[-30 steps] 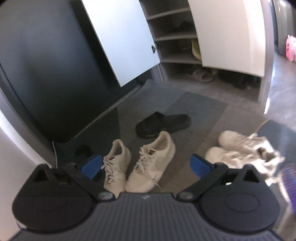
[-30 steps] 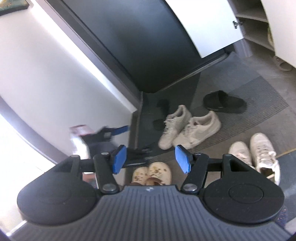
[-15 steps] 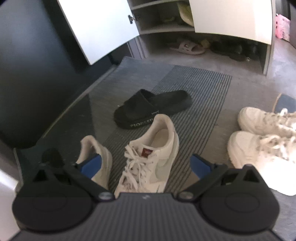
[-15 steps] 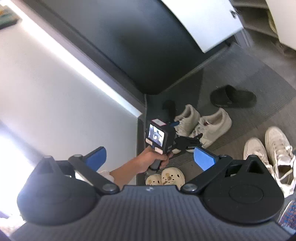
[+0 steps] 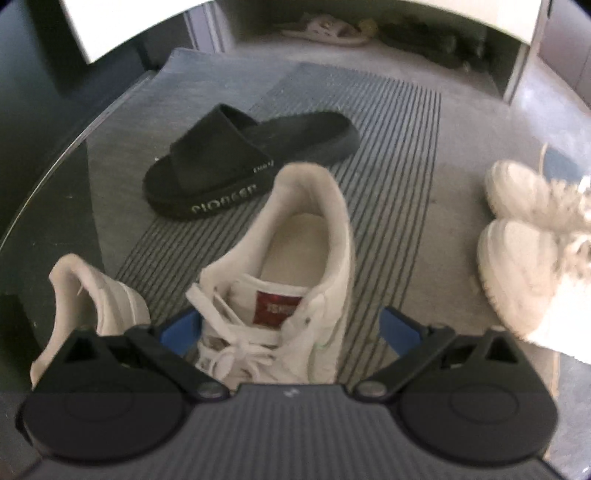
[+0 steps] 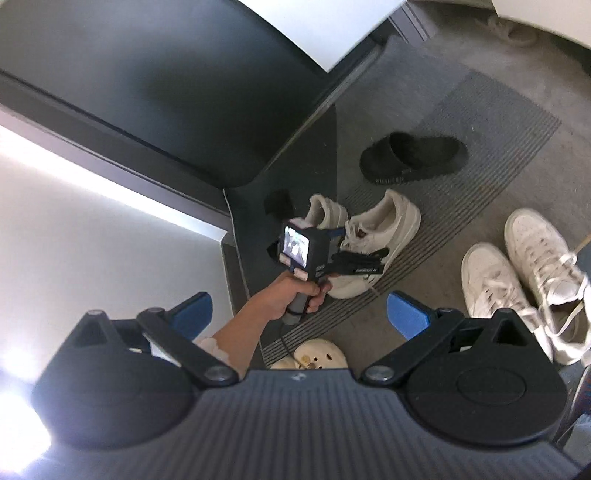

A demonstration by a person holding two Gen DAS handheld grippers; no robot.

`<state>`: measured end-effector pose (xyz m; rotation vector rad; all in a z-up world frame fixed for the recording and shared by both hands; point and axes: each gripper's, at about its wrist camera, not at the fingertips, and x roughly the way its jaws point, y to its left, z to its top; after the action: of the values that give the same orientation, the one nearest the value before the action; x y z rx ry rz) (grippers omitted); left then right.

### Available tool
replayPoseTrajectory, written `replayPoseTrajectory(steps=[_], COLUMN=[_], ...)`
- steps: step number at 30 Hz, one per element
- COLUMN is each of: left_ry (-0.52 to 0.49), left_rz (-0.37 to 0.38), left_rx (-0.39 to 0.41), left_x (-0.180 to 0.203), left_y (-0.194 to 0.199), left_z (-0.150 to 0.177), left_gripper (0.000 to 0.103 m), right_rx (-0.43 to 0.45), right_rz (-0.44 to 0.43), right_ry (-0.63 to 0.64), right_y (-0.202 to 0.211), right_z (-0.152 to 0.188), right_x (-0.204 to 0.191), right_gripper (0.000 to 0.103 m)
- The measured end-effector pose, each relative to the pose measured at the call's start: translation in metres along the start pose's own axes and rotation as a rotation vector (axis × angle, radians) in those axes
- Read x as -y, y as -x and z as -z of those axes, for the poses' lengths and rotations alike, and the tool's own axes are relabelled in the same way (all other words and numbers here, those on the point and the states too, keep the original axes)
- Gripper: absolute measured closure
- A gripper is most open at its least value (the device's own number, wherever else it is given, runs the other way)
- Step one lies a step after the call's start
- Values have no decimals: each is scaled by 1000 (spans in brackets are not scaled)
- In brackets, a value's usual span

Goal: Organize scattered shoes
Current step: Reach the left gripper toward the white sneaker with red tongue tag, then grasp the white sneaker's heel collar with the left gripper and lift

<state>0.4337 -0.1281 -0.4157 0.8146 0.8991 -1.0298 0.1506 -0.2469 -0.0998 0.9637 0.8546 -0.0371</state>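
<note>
My left gripper [image 5: 290,328] is open, low over a white sneaker with a red tongue label [image 5: 295,280]; its blue pads straddle the laces without touching. Its partner sneaker [image 5: 88,295] lies to the left. A black slide [image 5: 251,162] lies beyond on the striped mat. A second pair of white sneakers [image 5: 524,243] sits at the right. My right gripper [image 6: 299,314] is open and empty, held high above the floor. In the right wrist view the left gripper [image 6: 354,254] is over the sneaker with the red label [image 6: 384,229], with the black slide [image 6: 413,157] and the other white pair [image 6: 517,266] nearby.
A grey striped mat [image 5: 399,155] covers the floor. An open shoe cabinet [image 5: 369,29] with sandals in its bottom stands beyond it. A dark door [image 6: 166,92] and white wall [image 6: 92,229] are at the left. Cream clogs [image 6: 317,356] sit close under my right gripper.
My left gripper has dropped and moved forward onto the sneaker with the red label. My right gripper has opened wide and stays high.
</note>
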Motion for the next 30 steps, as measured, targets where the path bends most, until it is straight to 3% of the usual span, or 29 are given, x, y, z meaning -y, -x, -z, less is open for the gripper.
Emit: replayPoseTrajectory(steps=[5, 11, 16, 21, 30], left_ry=[23, 20, 47, 42, -171], left_rz=[13, -21, -43, 45, 135], left_rx=[-29, -3, 5, 56, 28], left_x=[-6, 2, 8, 30, 121], left_y=[-22, -23, -7, 35, 94], left_z=[4, 7, 14, 31, 58], left_gripper=[0, 12, 19, 20, 22], right_rx=[-40, -47, -16, -25, -21], right_rz=[9, 14, 1, -9, -106], right_ry=[-23, -46, -49, -66, -49], right_y=[-19, -24, -18, -14, 1], right_z=[-2, -5, -7, 0, 21], right_x=[3, 3, 1, 0, -18], right_gripper=[0, 0, 0, 0, 0])
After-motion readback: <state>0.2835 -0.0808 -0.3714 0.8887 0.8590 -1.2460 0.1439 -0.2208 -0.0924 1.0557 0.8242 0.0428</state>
